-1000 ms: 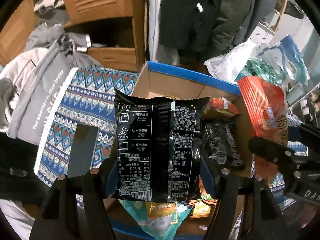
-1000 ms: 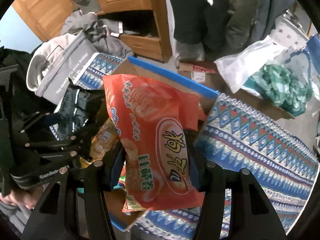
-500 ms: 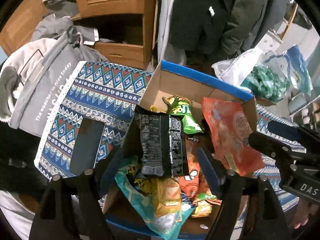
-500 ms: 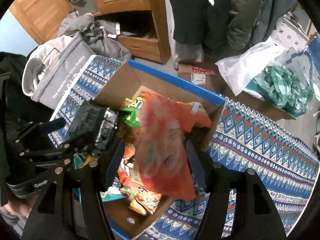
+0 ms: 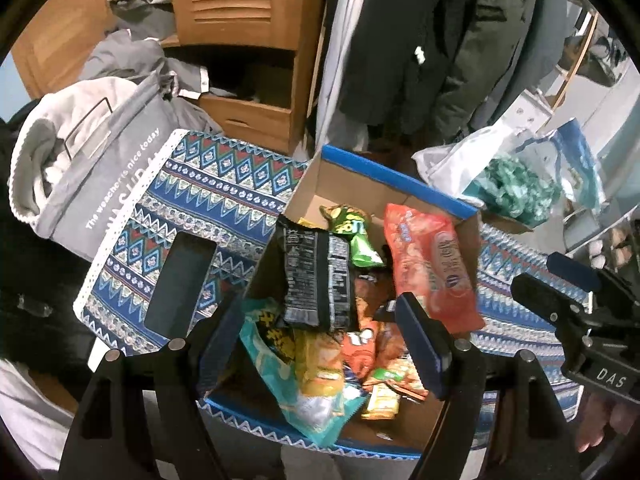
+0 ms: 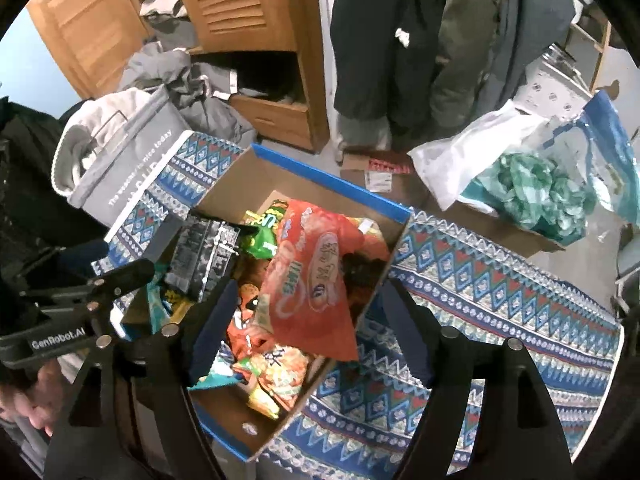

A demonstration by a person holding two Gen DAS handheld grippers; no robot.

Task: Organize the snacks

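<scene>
A patterned cloth (image 5: 208, 200) covers the table below a wooden wardrobe (image 5: 240, 8). Both grippers, left (image 5: 320, 344) and right (image 6: 304, 328), gape empty, the right's jaws just widened, above the box (image 5: 380, 172), where the black packet (image 5: 316, 276) and orange packet (image 6: 312, 280) lie.

A brown cardboard box (image 5: 400, 196) is edged in blue; inside it, black (image 5: 316, 276), orange-red (image 5: 432, 264) and green (image 5: 356, 236) packets are seen, on a blue zigzag-patterned cloth (image 5: 208, 184).

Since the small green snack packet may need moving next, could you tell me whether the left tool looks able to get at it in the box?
Probably yes: the left tool is open and empty above the box, and the green packet lies mostly uncovered beside the black packet.
</scene>
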